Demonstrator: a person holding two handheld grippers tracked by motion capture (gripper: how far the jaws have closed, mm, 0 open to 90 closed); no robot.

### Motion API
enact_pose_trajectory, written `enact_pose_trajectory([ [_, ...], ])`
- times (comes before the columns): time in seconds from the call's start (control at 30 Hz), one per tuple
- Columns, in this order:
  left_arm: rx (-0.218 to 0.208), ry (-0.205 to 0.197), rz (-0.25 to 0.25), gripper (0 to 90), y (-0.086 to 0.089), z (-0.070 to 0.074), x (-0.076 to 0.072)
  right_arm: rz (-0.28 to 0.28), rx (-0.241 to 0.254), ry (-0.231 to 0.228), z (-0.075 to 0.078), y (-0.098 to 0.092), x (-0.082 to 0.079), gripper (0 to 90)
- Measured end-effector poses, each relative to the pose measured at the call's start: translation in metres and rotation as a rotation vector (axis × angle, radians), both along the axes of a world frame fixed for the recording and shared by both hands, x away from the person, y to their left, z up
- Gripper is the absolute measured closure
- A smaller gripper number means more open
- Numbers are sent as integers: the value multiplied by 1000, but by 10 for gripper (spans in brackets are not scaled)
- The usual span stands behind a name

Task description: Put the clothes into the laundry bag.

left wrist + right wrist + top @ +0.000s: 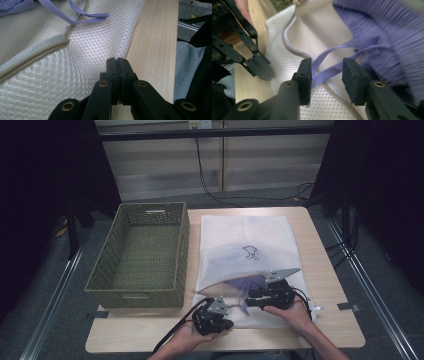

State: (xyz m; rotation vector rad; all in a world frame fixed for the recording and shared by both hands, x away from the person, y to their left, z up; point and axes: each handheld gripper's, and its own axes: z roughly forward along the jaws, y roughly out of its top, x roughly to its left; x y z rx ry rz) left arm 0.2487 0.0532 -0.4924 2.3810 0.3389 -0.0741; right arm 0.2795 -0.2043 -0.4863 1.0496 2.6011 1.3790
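1. The lilac drawstring (329,67) runs between the spread jaws of the right claw (329,75), its two strands crossing the gap slantwise from the garment above and to the right, down toward the lower left; the cord is just in front of this claw, so the right hand is plainly the nearer one for a pinch
2. The right claw stands wide, holding nothing yet; the strands lie inside the gap but neither pad presses on them
3. The left claw (117,72) is closed, jaws flush together, at the near edge of the white mesh laundry bag (75,57) where it meets the bench (155,50). I cannot tell whether a fold of mesh is caught between the jaws
4. The lilac garment (387,37), ribbed and soft, sits in the bag's unzipped mouth near the front of the bench, partly out; the zipper (32,56) lies open along the edge
5. The bag is pale, honeycomb-textured, and lies flat in the high view, with a small dark emblem (250,252) showing on it
6. An olive woven basket (140,252) stands empty just beside the bag, on the left part of the bench, well apart from both claws
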Motion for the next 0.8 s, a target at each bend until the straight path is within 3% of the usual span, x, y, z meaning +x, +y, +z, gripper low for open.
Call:
enact_pose_trajectory([
  [0.17, 0, 0, -3, 888, 0, 0, 0, 24, -29, 30, -10, 12, 2, 521],
  [0.4, 3, 3, -12, 888, 0, 0, 0, 42, -31, 33, -14, 32, 12, 526],
  [0.5, -2, 3, -12, 888, 0, 0, 0, 35, -70, 13, -17, 40, 15, 652],
  [0.6, -4, -4, -10, 888, -1, 0, -1, 6, -92, -11, -16, 40, 19, 833],
  [0.8, 7, -4, -18, 888, -1, 0, -1, -100, -112, -15, -18, 25, 28, 875],
])
